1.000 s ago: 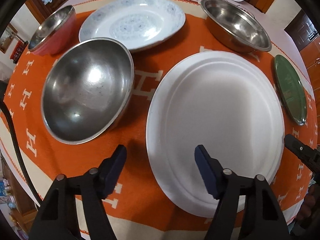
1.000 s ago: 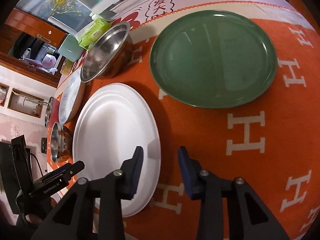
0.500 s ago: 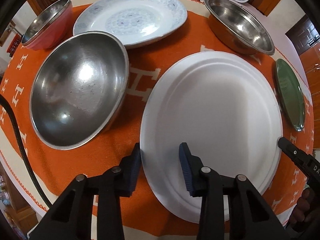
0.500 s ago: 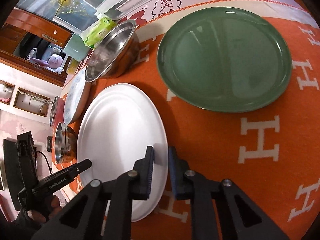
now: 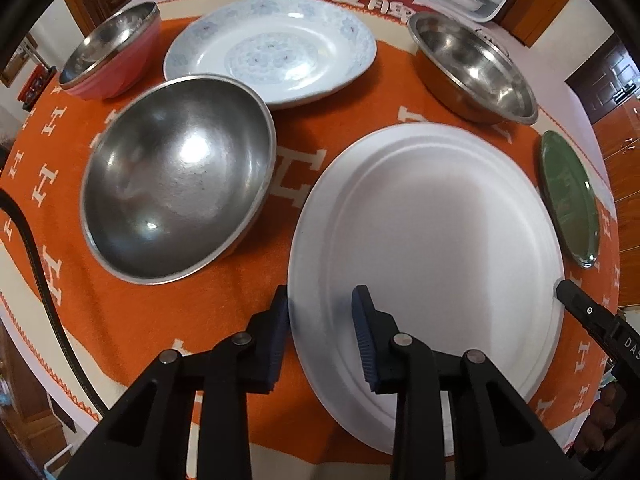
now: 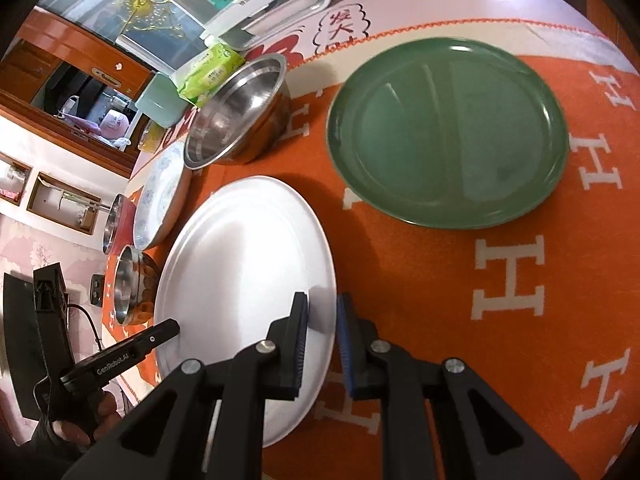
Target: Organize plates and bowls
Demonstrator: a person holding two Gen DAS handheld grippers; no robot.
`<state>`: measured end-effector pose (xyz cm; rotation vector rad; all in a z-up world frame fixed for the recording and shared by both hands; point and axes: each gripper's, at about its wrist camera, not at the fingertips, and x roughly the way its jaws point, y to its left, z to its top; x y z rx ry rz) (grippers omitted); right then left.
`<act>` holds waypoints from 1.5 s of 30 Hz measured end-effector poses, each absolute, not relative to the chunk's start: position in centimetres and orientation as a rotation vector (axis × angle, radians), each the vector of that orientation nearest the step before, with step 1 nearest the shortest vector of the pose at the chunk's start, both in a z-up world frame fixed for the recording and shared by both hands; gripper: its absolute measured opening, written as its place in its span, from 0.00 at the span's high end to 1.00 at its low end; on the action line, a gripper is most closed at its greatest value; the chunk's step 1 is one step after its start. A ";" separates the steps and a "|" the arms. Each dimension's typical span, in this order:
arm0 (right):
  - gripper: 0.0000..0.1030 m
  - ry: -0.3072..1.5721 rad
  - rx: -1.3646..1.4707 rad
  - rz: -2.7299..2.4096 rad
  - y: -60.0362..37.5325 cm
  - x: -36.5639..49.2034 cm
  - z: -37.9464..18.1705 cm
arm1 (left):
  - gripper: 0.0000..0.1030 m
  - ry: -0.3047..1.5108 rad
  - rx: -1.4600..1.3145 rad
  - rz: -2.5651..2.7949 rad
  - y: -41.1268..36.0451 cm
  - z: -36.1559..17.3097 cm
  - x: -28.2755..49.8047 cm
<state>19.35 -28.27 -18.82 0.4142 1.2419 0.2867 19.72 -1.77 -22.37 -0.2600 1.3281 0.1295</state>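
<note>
On the orange surface (image 5: 312, 136), white plate (image 5: 432, 240) near centre, between steel bowl (image 5: 176, 176) and green plate (image 6: 448, 132). Left claw (image 5: 320, 332) closing, rim between its pads; right claw (image 6: 322, 344) narrow, pinching the opposite rim. Risks: thin rim slipping from a shallow bite; uneven lift tilting plate; swing knocking the nearby bowl.
</note>
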 end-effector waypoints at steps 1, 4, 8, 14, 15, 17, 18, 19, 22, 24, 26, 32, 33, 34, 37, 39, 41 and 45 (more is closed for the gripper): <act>0.86 1.236 0.409 0.287 -28.2 19.2 -18.6 | 0.71 1.317 -0.261 0.126 -1.7 -22.0 19.4; 0.86 1.207 0.381 0.288 -28.1 18.4 -17.5 | 0.71 1.293 -0.268 0.119 -1.6 -21.2 18.5; 0.86 1.171 0.360 0.288 -27.6 17.5 -16.2 | 0.71 1.251 -0.273 0.103 -1.0 -19.8 17.0; 0.86 1.122 0.326 0.285 -26.6 15.1 -14.4 | 0.71 1.204 -0.268 0.079 -0.2 -17.8 14.3; 0.86 1.117 0.321 0.284 -26.4 14.8 -14.2 | 0.71 1.199 -0.266 0.077 0.0 -17.6 14.0; 0.86 1.106 0.312 0.282 -26.0 13.8 -13.7 | 0.71 1.186 -0.260 0.068 0.2 -17.3 13.2; 0.86 1.100 0.308 0.279 -25.8 13.3 -13.5 | 0.71 1.180 -0.256 0.064 0.4 -17.1 12.6; 0.86 1.095 0.306 0.277 -25.6 12.8 -13.3 | 0.71 1.175 -0.252 0.059 0.5 -16.9 12.2; 0.86 1.084 0.304 0.262 -25.1 11.6 -12.8 | 0.71 1.165 -0.240 0.043 0.8 -16.5 11.0; 0.86 1.083 0.305 0.251 -24.9 10.6 -12.7 | 0.71 1.162 -0.231 0.030 0.9 -16.4 10.6; 0.86 1.087 0.303 0.238 -24.6 9.7 -12.7 | 0.71 1.161 -0.226 0.016 1.2 -16.3 9.9; 0.86 1.100 0.319 0.186 -24.2 6.8 -13.0 | 0.71 1.182 -0.192 -0.024 1.5 -16.3 8.0; 0.85 1.102 0.322 0.179 -24.1 6.4 -13.2 | 0.71 1.185 -0.186 -0.029 1.5 -16.4 7.8; 0.85 1.106 0.327 0.170 -24.1 6.0 -13.3 | 0.71 1.190 -0.181 -0.033 1.5 -16.5 7.6; 0.85 1.125 0.336 0.141 -24.0 4.7 -14.0 | 0.71 1.210 -0.161 -0.049 1.5 -17.1 7.0; 0.85 1.140 0.342 0.124 -23.9 4.1 -14.6 | 0.71 1.220 -0.147 -0.056 1.4 -17.5 6.7; 0.85 1.152 0.343 0.109 -23.7 3.7 -15.0 | 0.71 1.231 -0.127 -0.061 1.2 -18.1 6.5; 0.85 1.170 0.334 0.069 -23.8 2.8 -16.1 | 0.71 1.258 -0.099 -0.085 0.6 -19.3 6.5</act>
